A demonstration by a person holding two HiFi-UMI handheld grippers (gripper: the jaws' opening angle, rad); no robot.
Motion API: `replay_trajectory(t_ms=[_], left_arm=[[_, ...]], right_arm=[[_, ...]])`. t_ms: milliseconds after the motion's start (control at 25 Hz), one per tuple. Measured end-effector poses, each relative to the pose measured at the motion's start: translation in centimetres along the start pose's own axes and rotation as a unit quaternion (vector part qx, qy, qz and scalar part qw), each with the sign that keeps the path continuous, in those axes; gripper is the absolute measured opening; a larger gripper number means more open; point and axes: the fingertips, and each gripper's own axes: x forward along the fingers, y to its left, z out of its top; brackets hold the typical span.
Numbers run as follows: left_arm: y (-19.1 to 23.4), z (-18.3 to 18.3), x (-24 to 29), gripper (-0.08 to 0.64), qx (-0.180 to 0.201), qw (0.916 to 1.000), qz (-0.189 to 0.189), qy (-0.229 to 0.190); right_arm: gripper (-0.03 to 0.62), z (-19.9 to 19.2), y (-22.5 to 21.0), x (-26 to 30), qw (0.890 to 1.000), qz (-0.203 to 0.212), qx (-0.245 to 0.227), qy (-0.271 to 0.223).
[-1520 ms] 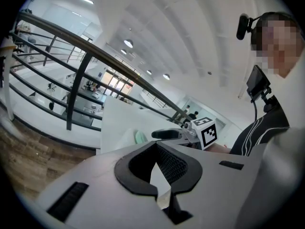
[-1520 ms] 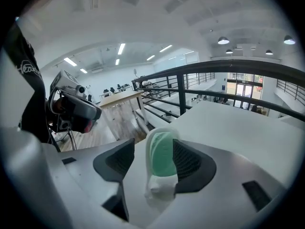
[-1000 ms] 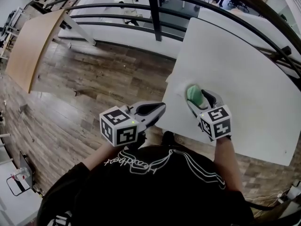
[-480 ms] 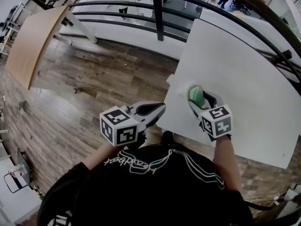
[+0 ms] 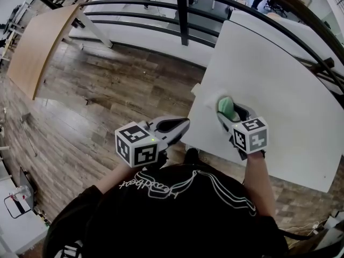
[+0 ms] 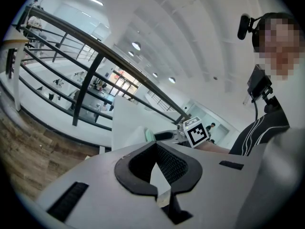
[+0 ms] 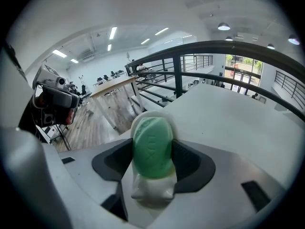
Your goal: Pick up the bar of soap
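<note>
My left gripper (image 6: 156, 149): jaws closed, pad tips meeting, nothing between them. Beyond it is my right gripper (image 6: 156, 136) with its marker cube (image 6: 197, 131). A pale green bar of soap (image 6: 148, 136) sits at its jaw end, over a white table (image 6: 125, 125). Black railing (image 6: 90, 78) behind; wooden floor (image 6: 28, 149) lower left.

A: Soap?
B: The bar of soap (image 7: 152, 147) was green, oval and embossed, standing on edge, clamped between the right hand-held gripper's (image 5: 230, 110) jaws.
A: Where?
B: Over the white worktop (image 5: 279, 85), near its edge.
</note>
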Motion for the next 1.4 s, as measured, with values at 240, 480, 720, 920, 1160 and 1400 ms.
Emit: replay_trajectory(t_ms=[240, 480, 720, 920, 1160, 1400], left_arm=[[-0.2, -0.6, 0.1, 0.005, -0.002, 1.0000, 0.000, 0.003], [-0.4, -0.4, 0.0, 0.005, 0.002, 1.0000, -0.002, 0.004], [-1.1, -0.3, -0.7, 0.005, 0.012, 0.9999, -0.005, 0.010], [-1.7, -0.4, -1.5, 0.005, 0.019, 0.9998, -0.009, 0.008], [-3.4, -0.4, -3.2, 0.005, 0.038, 0.9991, -0.020, -0.002], [-6.0, 0.0, -6.0, 0.005, 0.050, 0.9977, -0.037, -0.027]], right_arm=[[0.230, -0.1, -0.2, 0.0, 1.000, -0.015, -0.008, -0.010], [0.230, 0.1, -0.4, 0.0, 0.999, -0.034, -0.015, -0.023], [0.230, 0.6, -0.3, -1.1, 0.998, -0.040, 0.005, -0.053], [0.230, 1.7, 0.0, -2.8, 0.994, -0.059, 0.001, -0.089], [0.230, 4.7, 2.4, -7.7, 0.984, -0.075, -0.005, -0.159], [0.230, 6.8, 7.8, -12.6, 0.976, -0.064, -0.030, -0.204]])
